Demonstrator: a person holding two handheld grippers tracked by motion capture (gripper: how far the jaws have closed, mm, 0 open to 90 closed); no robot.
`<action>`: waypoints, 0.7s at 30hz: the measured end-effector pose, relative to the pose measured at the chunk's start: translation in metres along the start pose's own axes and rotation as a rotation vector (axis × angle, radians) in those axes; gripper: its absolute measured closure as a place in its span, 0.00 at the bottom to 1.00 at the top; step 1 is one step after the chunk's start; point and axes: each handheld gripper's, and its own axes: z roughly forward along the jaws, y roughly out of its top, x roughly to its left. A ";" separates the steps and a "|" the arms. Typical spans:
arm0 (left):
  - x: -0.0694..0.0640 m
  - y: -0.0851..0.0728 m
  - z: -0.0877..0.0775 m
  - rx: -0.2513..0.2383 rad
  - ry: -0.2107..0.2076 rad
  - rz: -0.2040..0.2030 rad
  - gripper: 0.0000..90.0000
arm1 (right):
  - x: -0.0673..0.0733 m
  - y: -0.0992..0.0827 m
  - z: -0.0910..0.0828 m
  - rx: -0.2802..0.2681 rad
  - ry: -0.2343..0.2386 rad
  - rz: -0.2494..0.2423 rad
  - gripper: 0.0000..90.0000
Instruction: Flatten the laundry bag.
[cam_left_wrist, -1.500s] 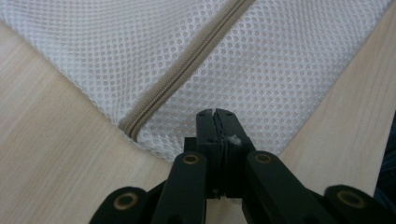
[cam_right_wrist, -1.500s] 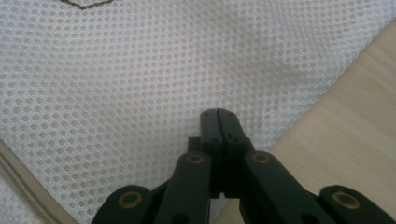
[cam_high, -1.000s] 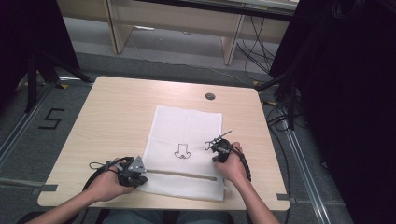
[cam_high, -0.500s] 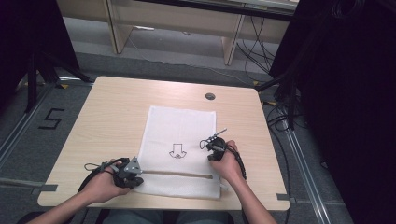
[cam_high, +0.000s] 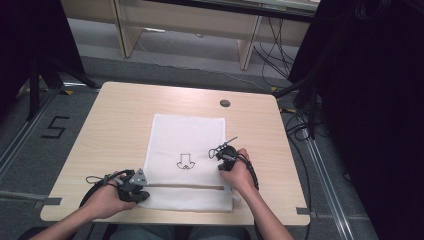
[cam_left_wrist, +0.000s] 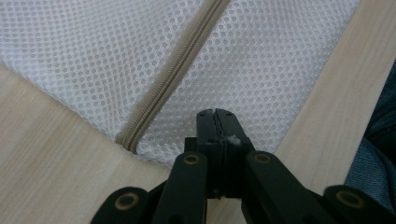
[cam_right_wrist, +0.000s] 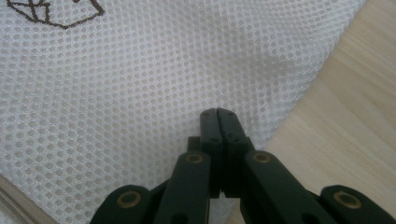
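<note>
A white mesh bag with a beige zipper and a small black print lies flat on the wooden table. My left gripper sits at the bag's near left corner. In the left gripper view the left gripper has its jaws pressed together on the mesh, just right of the zipper's end. My right gripper rests at the bag's right edge. In the right gripper view the right gripper is shut on a raised fold of mesh.
A round cable hole sits near the table's far edge. Bare wood runs along the bag's right side. Desks, cables and a dark curtain stand beyond the table. The person's trouser leg is at the near edge.
The bag has slid to the left across the table, and both hands with their grippers have shifted left with it. Both pairs of jaws stay shut.
</note>
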 end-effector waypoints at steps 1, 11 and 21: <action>0.000 0.000 -0.001 0.001 0.003 0.007 0.98 | 0.001 0.000 0.000 -0.002 0.002 0.004 1.00; -0.001 -0.001 -0.002 0.020 0.055 0.002 0.98 | 0.005 0.002 0.001 -0.002 0.022 -0.010 1.00; 0.006 -0.003 -0.006 0.018 0.028 -0.023 0.93 | 0.005 -0.001 -0.009 -0.065 0.026 0.030 0.86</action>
